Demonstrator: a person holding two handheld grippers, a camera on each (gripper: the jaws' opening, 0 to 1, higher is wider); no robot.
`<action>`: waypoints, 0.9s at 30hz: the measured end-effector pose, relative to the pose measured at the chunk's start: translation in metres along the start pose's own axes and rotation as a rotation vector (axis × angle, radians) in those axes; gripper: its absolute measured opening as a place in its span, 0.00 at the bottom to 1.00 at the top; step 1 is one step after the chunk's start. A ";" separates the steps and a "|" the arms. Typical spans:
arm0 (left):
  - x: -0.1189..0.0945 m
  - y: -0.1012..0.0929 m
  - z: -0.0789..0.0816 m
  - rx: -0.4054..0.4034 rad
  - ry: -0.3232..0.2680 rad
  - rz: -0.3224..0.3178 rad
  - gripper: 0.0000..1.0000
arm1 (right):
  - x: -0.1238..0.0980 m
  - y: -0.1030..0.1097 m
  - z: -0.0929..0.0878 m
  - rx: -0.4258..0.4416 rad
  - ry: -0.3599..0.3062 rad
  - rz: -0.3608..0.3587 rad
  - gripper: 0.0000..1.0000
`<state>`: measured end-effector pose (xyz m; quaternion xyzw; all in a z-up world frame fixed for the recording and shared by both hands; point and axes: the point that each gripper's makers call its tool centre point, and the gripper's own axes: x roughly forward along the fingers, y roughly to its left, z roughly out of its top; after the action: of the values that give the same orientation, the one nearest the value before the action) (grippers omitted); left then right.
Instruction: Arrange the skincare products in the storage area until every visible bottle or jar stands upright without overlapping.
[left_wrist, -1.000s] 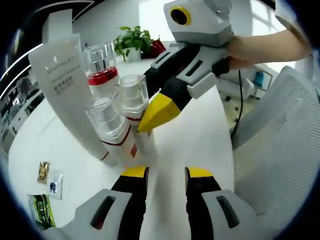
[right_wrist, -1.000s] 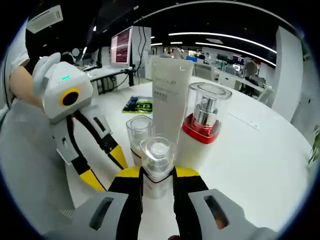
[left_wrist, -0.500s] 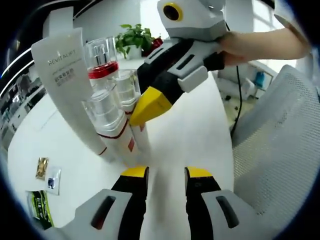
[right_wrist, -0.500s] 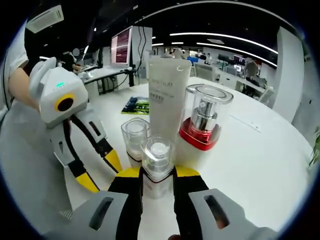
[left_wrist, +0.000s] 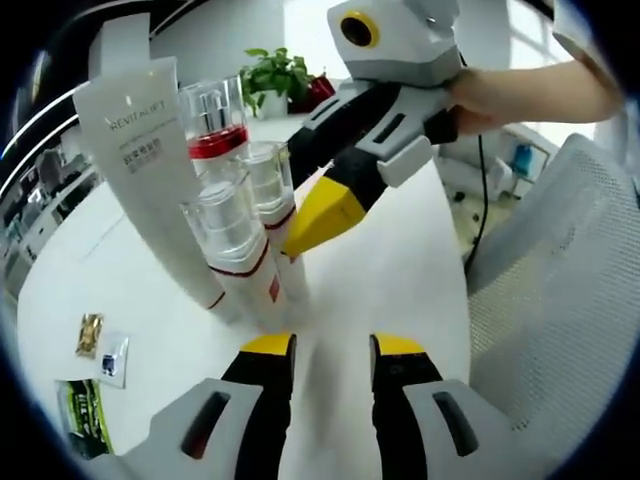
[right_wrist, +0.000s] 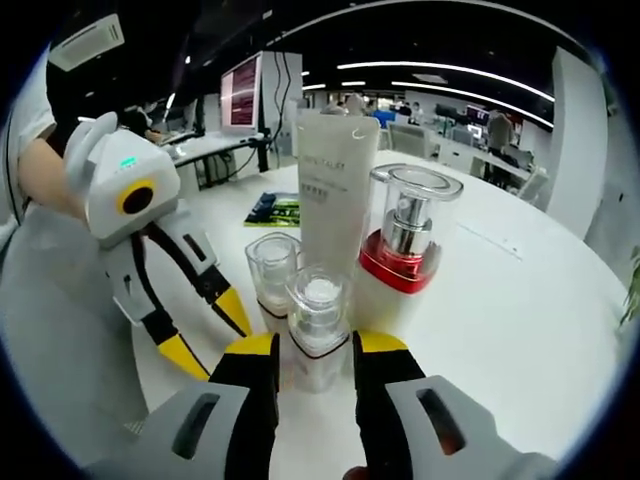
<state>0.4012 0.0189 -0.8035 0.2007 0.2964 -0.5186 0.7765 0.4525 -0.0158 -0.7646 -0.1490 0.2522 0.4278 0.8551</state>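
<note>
Several skincare items stand upright in a tight cluster on the white table (right_wrist: 520, 300): a tall white tube (right_wrist: 335, 190), a red-collared pump bottle (right_wrist: 405, 250) and two small clear-capped bottles (right_wrist: 272, 280). The nearer small bottle (right_wrist: 318, 330) stands between the jaws of my right gripper (right_wrist: 317, 352), which are slightly parted with a thin gap on each side. In the left gripper view its yellow finger (left_wrist: 322, 212) lies against that bottle (left_wrist: 272, 195), beside the tube (left_wrist: 140, 150). My left gripper (left_wrist: 334, 348) stands open over bare table just in front of the cluster, also seen as the left gripper (right_wrist: 210, 333).
Small sachets (left_wrist: 100, 350) and a green packet (left_wrist: 85, 420) lie at the table's left. A potted plant (left_wrist: 275, 78) stands at the far edge. A grey mesh chair (left_wrist: 560, 300) is close on the right. A green booklet (right_wrist: 275, 210) lies behind the tube.
My right gripper's jaws have parted a little from the small bottle they were shut on, leaving it standing. The left gripper's view has shifted only slightly.
</note>
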 end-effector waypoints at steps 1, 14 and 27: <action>-0.001 0.001 0.001 -0.001 -0.001 0.001 0.31 | -0.001 0.000 0.000 0.001 -0.001 -0.001 0.32; -0.018 0.004 0.001 -0.068 -0.012 0.032 0.43 | -0.017 0.008 0.002 -0.005 0.007 -0.020 0.47; -0.049 0.009 -0.003 -0.189 -0.035 0.110 0.51 | -0.031 0.028 0.003 0.007 0.010 -0.010 0.60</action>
<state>0.3945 0.0574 -0.7730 0.1333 0.3190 -0.4482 0.8244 0.4153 -0.0187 -0.7461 -0.1492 0.2574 0.4220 0.8564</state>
